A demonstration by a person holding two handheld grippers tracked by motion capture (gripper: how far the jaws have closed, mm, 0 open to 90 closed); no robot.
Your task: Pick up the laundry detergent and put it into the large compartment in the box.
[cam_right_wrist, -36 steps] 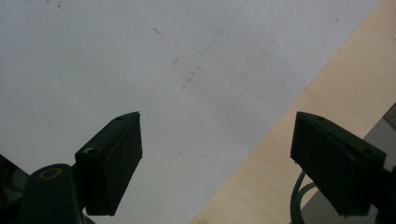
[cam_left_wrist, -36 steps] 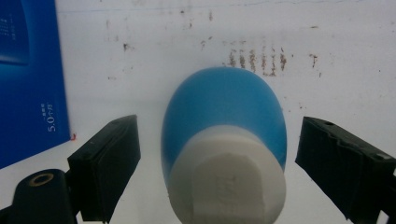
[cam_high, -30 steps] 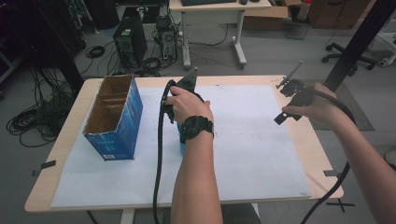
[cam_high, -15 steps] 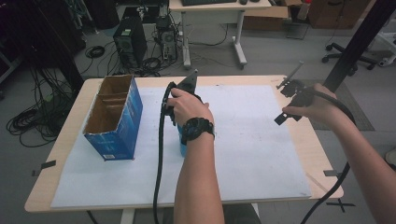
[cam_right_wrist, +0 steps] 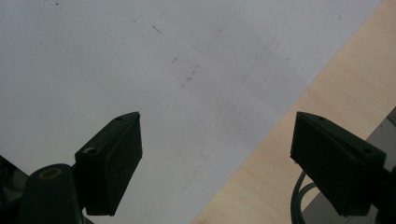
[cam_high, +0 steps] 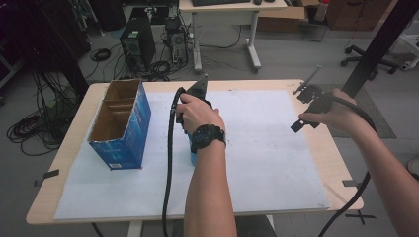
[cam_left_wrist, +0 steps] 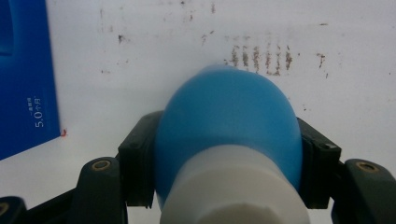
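Note:
A blue rounded squeeze bulb with a white neck [cam_left_wrist: 229, 126] sits between the jaws of my left gripper [cam_left_wrist: 229, 156]. The jaws have just been closing, and the pads [cam_left_wrist: 137, 158] now press on both of its sides. From above, a bit of the blue bulb [cam_high: 191, 157] shows under the wrist with the black watch, low over the white paper. My right gripper [cam_right_wrist: 215, 163] hangs open over the paper's right edge with nothing between its pads. In the high view the right gripper [cam_high: 307, 106] is at the table's far right.
A blue cardboard box [cam_high: 121, 126] with an open top and inner dividers stands on the left of the table [cam_high: 69, 148]; its side [cam_left_wrist: 23, 84] is close to the left gripper. White paper [cam_high: 267, 148] covers most of the tabletop. Cables trail from both grippers.

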